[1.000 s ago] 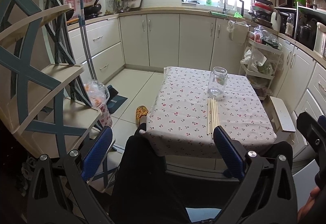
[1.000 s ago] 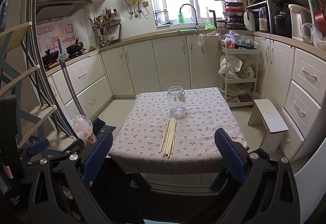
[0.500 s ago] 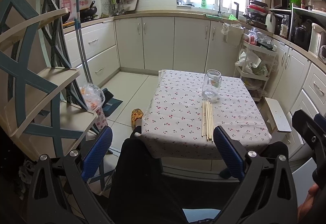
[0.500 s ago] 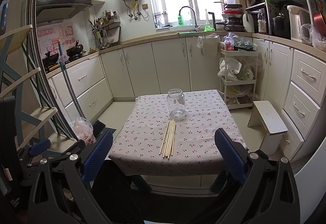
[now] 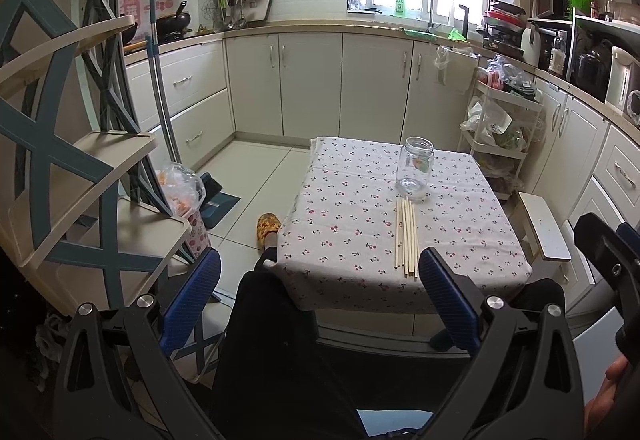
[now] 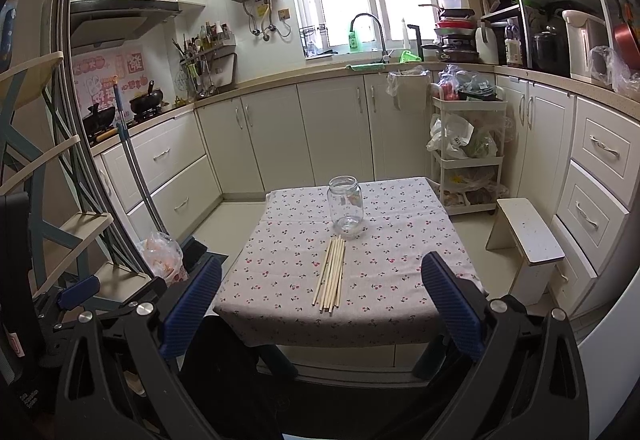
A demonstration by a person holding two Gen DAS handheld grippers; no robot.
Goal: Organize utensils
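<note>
Several pale wooden chopsticks (image 5: 406, 236) (image 6: 331, 274) lie side by side on a small table with a cherry-print cloth (image 5: 344, 224) (image 6: 392, 272). Just beyond their far ends stands an empty clear glass jar (image 5: 415, 168) (image 6: 345, 207), upright and without a lid. My left gripper (image 5: 320, 294) is open, held short of the table's near edge above a person's dark trouser leg. My right gripper (image 6: 322, 300) is also open with nothing between its blue pads, back from the near edge. The right gripper's body (image 5: 608, 252) shows at the right edge of the left wrist view.
A tiered shelf unit (image 5: 80, 168) stands close on the left, with a mop handle (image 5: 162, 96) and dustpan beside it. A white stool (image 6: 528, 240) and a trolley (image 6: 468, 148) stand right of the table. Cabinets line the walls. A slippered foot (image 5: 267, 225) rests by the table.
Both views have tilted and shifted slightly, so the table sits a little differently in frame. Both grippers stay open and the chopsticks and jar have not moved.
</note>
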